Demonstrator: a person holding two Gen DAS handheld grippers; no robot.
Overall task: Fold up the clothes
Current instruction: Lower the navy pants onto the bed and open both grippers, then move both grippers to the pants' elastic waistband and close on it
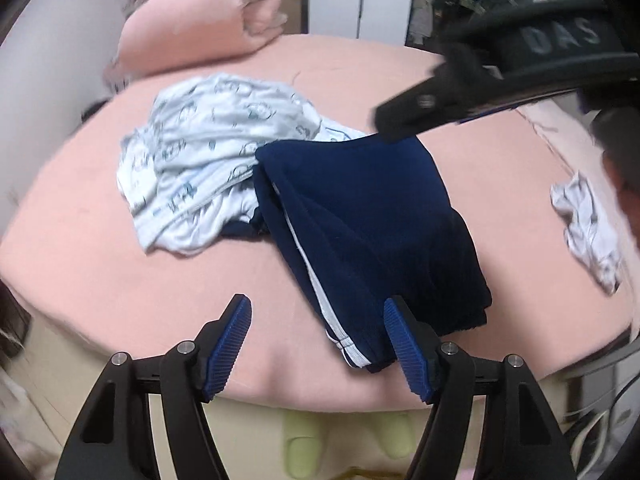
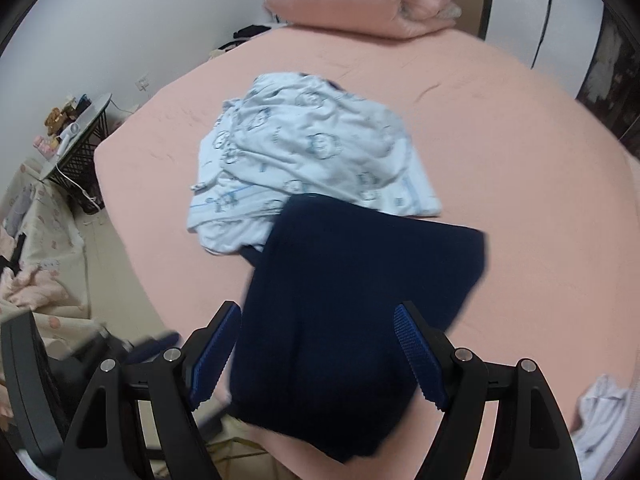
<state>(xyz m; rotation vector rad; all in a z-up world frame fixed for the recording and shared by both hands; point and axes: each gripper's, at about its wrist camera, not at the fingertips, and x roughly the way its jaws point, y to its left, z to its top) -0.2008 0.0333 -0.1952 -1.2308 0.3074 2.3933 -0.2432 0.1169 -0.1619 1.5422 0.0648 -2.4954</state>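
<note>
Folded navy trousers with a white side stripe (image 1: 372,232) lie on the pink bed (image 1: 120,272) near its front edge; they also show in the right wrist view (image 2: 352,300). A crumpled pale blue printed garment (image 1: 208,160) lies behind them, partly under them, also in the right wrist view (image 2: 308,152). My left gripper (image 1: 318,344) is open and empty, over the trousers' cuff end. My right gripper (image 2: 318,356) is open and empty above the trousers; its body shows in the left wrist view (image 1: 480,84) over their far edge.
A rolled pink quilt (image 1: 208,20) lies at the head of the bed. A small white crumpled garment (image 1: 588,228) lies at the bed's right. A black side table with small items (image 2: 76,140) stands by the wall, left of the bed.
</note>
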